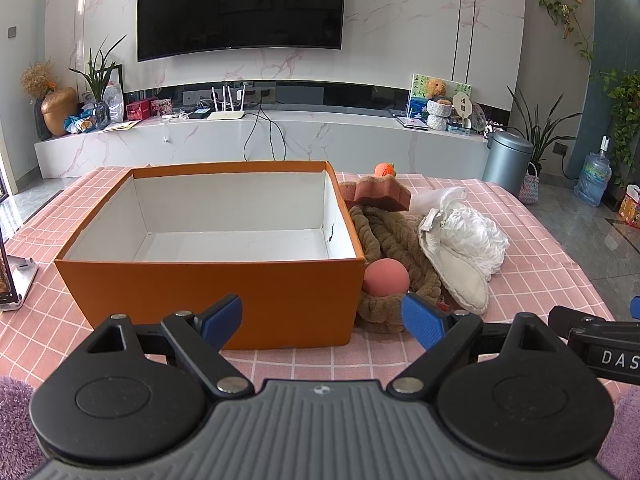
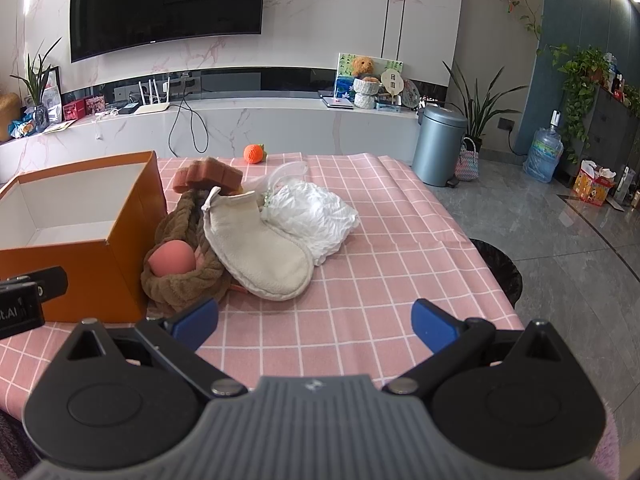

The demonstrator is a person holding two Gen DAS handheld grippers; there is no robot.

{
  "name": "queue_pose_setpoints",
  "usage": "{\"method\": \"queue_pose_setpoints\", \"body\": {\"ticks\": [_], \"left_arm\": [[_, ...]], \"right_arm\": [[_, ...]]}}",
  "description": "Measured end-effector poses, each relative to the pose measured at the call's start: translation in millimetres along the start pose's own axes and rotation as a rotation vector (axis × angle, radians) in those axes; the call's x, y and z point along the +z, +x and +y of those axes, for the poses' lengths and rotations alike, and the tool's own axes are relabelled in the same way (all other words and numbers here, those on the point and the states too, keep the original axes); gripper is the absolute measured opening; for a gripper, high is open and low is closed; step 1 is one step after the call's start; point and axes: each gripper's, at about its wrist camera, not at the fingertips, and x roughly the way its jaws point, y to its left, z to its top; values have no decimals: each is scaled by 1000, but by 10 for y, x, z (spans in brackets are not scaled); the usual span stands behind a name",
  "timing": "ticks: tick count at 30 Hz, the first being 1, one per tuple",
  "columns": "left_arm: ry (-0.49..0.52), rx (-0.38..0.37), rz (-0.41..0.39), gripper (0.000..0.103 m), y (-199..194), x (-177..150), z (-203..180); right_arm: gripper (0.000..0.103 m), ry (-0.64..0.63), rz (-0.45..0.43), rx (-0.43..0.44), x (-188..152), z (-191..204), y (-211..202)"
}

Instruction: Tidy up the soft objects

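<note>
Nothing is packed yet: the box (image 1: 208, 280) stands empty near the table's (image 2: 400, 280) left edge, the soft pile (image 2: 248, 236) touching its right wall. Both the left gripper (image 1: 322, 320) and right gripper (image 2: 314, 322) hang released. Next, probably, the right one closes on the mitt (image 2: 260, 256).

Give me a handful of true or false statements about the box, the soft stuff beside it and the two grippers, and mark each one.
1. The orange box is empty. True.
2. The pink ball lies inside the box. False: it sits in the coiled brown rope beside the box.
3. The left gripper and right gripper are both open and hold nothing. True.
4. The white mitt is pinched in the right gripper. False: it lies on the pink checked cloth.
5. The small orange knitted toy sits apart from the pile. True.
</note>
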Motion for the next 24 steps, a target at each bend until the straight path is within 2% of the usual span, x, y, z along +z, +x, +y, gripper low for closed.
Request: {"method": "queue_pose_setpoints", "body": {"ticks": [24], "left_arm": [[-1, 0, 1, 103, -2, -1, -2]], "right_arm": [[101, 3, 8, 2, -8, 1, 10]]}}
